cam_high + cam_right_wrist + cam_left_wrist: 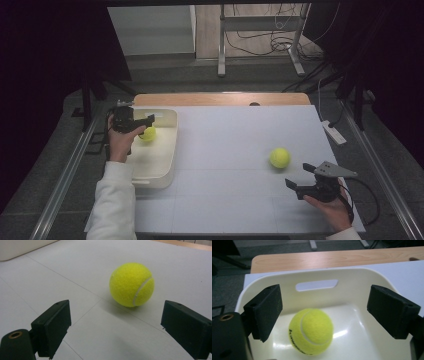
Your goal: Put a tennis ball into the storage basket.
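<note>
High view is dim, dark vignette both sides, table (240, 150) lit evenly from above. Left gripper view: glare patches on the glossy tray (352, 332) floor, near jaws soft. Right gripper view: tennis ball (131, 285) sharp, short soft shadow in front of it, jaws slightly blurred. Edges mildly distorted.

Yellow tennis ball (311, 331) resting on the floor of a cream tub (362, 277), between two wide-apart black jaws, touching neither. Slot handle (316, 285) in the far wall; bench (332, 260) edge beyond.
</note>
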{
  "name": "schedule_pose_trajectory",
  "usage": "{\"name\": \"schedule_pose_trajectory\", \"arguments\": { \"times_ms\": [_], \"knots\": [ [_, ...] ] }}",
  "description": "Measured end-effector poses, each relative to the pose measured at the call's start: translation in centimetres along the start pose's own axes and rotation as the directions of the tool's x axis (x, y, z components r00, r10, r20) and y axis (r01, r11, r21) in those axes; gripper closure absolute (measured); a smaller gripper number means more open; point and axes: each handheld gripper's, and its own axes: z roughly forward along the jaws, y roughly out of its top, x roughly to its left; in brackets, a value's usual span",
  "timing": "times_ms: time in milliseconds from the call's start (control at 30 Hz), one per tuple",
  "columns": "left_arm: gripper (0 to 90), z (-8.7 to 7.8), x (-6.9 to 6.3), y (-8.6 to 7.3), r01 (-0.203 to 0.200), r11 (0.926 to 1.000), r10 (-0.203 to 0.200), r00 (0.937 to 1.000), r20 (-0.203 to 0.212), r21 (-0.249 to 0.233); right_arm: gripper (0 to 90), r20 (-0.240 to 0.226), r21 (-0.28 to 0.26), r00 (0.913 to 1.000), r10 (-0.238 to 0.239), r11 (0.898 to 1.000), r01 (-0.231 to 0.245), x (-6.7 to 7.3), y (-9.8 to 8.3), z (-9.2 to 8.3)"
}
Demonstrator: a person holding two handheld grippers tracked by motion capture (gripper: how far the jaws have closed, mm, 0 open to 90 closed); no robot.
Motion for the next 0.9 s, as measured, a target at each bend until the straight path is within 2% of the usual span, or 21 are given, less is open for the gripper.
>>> {"name": "schedule_pose_trajectory", "arguments": {
  "times_ms": [33,100,200,233,367,400,467,600,633,733,833,900],
  "knots": [
    [13.9,-0.1,-0.1,0.0,-0.004,1.0000,0.004,0.9998,0.020,-0.005,9.2,0.001,0.000,1.0000,0.000,1.000,0.000,0.0,0.0,0.0],
    [13.8,-0.1,-0.2,0.1,-0.007,0.9999,0.008,0.9995,0.030,-0.009,9.3,0.001,0.000,1.0000,0.000,1.000,0.000,0.0,0.0,0.0],
    [13.9,-0.2,-0.4,0.1,-0.011,0.9997,0.013,0.9969,0.077,-0.023,9.2,0.002,0.000,1.0000,0.000,1.000,0.000,0.0,0.0,0.0],
    [14.0,-0.2,-0.4,0.1,-0.011,0.9997,0.013,0.9969,0.077,-0.023,9.2,0.002,0.000,1.0000,0.000,1.000,0.000,0.0,0.0,0.0],
    [14.1,-0.4,-0.7,0.2,-0.011,0.9993,0.016,0.9901,0.140,-0.037,9.2,0.001,0.000,1.0000,0.001,1.000,-0.001,0.0,0.0,0.0],
    [14.1,-0.4,-0.7,0.2,-0.011,0.9993,0.016,0.9901,0.140,-0.037,9.2,0.001,-0.001,1.0000,0.001,1.000,-0.001,0.0,0.0,0.0],
    [14.1,-0.5,-0.9,0.2,-0.019,0.9988,0.026,0.9859,0.165,-0.044,9.2,0.002,-0.001,1.0000,0.001,1.000,-0.001,-0.1,0.0,0.0],
    [14.2,-0.5,-1.4,0.2,-0.030,0.9979,0.042,0.9742,0.222,-0.058,9.2,0.001,-0.001,1.0000,0.002,1.000,-0.002,-0.1,0.0,0.0],
    [14.2,-0.5,-1.4,0.2,-0.030,0.9979,0.042,0.9742,0.222,-0.058,9.2,0.002,-0.001,1.0000,0.001,1.000,-0.001,-0.1,0.0,0.0],
    [14.2,-0.4,-2.1,0.3,-0.044,0.9969,0.059,0.9645,0.257,-0.066,9.2,0.004,0.001,1.0000,0.001,1.000,-0.001,-0.1,0.0,0.0],
    [14.2,-0.4,-2.7,0.3,-0.055,0.9956,0.075,0.9523,0.296,-0.076,9.2,0.004,0.001,1.0000,0.000,1.000,0.000,-0.1,0.0,0.0],
    [14.1,-0.5,-3.2,0.4,-0.061,0.9946,0.085,0.9411,0.327,-0.084,9.3,0.004,0.001,1.0000,0.000,1.000,0.000,-0.1,0.0,0.0]
  ]
}}
